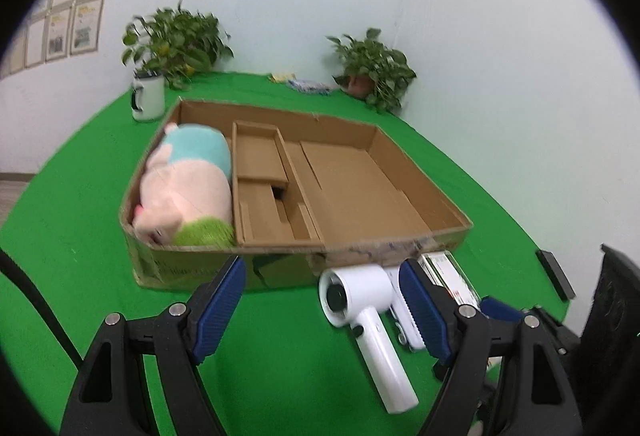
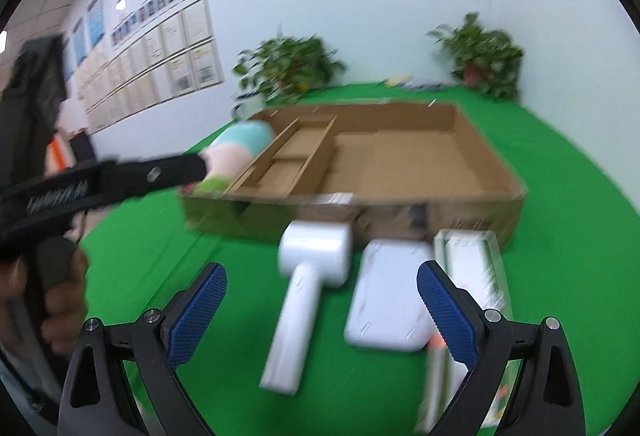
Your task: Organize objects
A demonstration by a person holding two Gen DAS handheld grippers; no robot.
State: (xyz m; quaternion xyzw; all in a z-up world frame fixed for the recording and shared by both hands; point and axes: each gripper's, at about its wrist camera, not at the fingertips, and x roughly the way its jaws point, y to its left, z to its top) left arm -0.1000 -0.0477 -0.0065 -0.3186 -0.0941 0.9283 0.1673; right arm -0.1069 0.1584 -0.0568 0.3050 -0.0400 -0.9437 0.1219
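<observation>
A shallow cardboard box (image 1: 424, 240) (image 2: 472, 203) with inner dividers stands on the green table. A pink, blue and green plush toy (image 1: 188, 187) (image 2: 236, 151) lies in its left compartment. In front of the box lie a white hair dryer (image 1: 368, 316) (image 2: 304, 300), a flat white case (image 2: 388, 300) and a clear packaged item (image 1: 448, 272) (image 2: 476, 264). My left gripper (image 1: 322, 300) is open and empty, above the table just before the box and the dryer. My right gripper (image 2: 322, 304) is open and empty, above the dryer and case. The left gripper's body (image 2: 100, 179) shows at left.
A white mug (image 1: 148, 97) stands behind the box at the left. Two potted plants (image 1: 180, 39) (image 1: 376, 69) stand at the back by the wall. Small packets (image 1: 308, 83) lie between them. A black object (image 1: 554, 274) lies at the table's right edge.
</observation>
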